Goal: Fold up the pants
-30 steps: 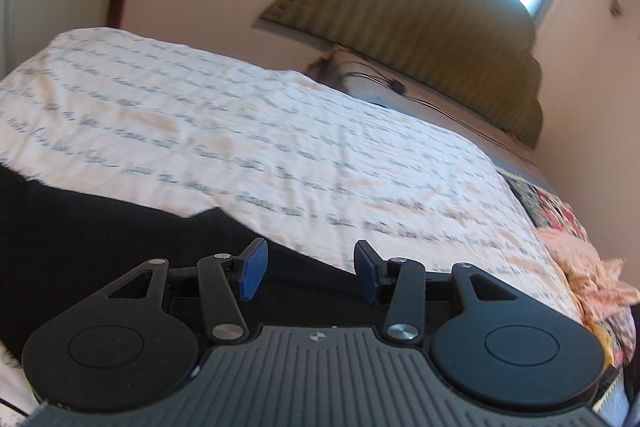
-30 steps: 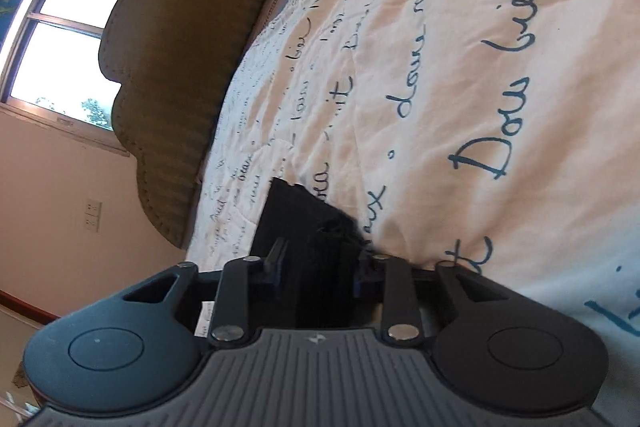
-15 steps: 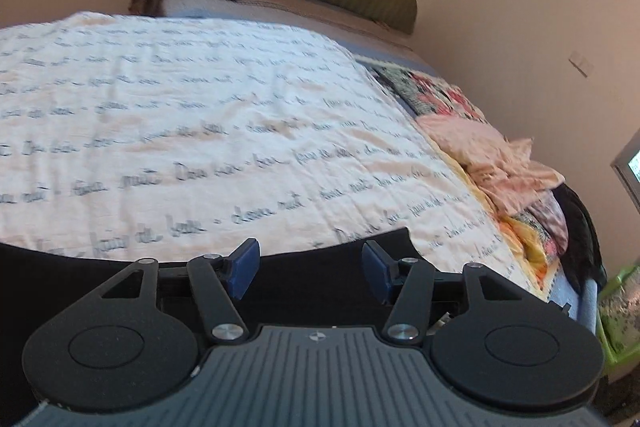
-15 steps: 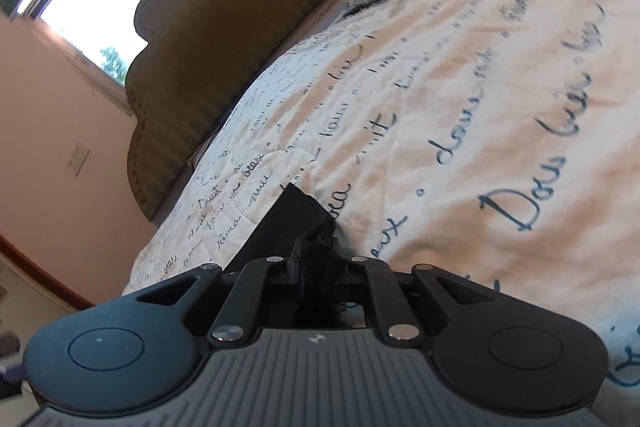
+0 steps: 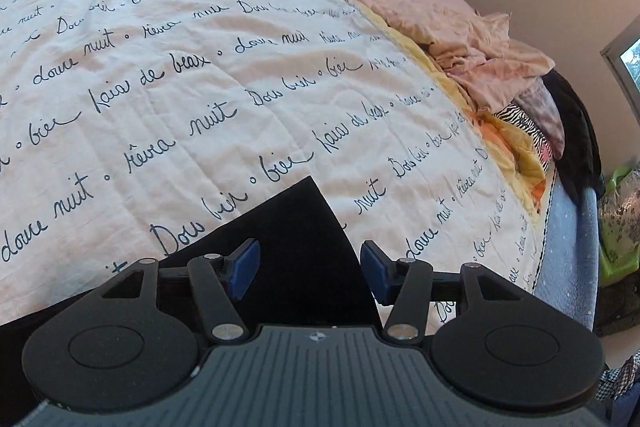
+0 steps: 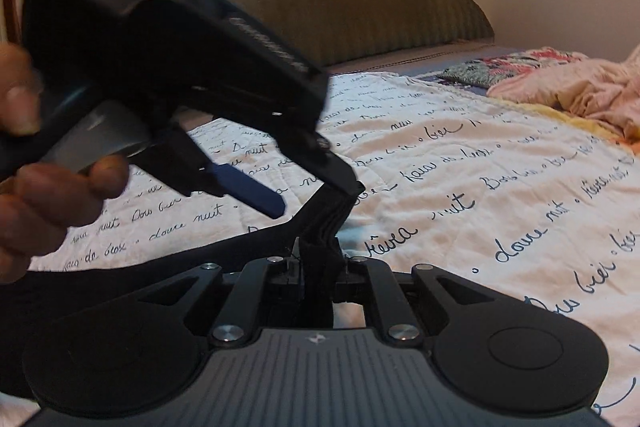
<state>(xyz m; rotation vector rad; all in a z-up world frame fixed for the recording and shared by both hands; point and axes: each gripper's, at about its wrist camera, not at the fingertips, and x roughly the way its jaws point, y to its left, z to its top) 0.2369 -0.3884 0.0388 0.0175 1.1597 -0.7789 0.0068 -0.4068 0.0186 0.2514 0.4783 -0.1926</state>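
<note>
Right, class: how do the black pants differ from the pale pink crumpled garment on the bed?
The black pants are dark; the pale pink crumpled garment is light. The pants lie flat with a sharp corner; the pink garment is a rumpled heap. The right gripper pinches a bunch of the pants; no gripper touches the pink garment. Both are cloth on the bed.
</note>
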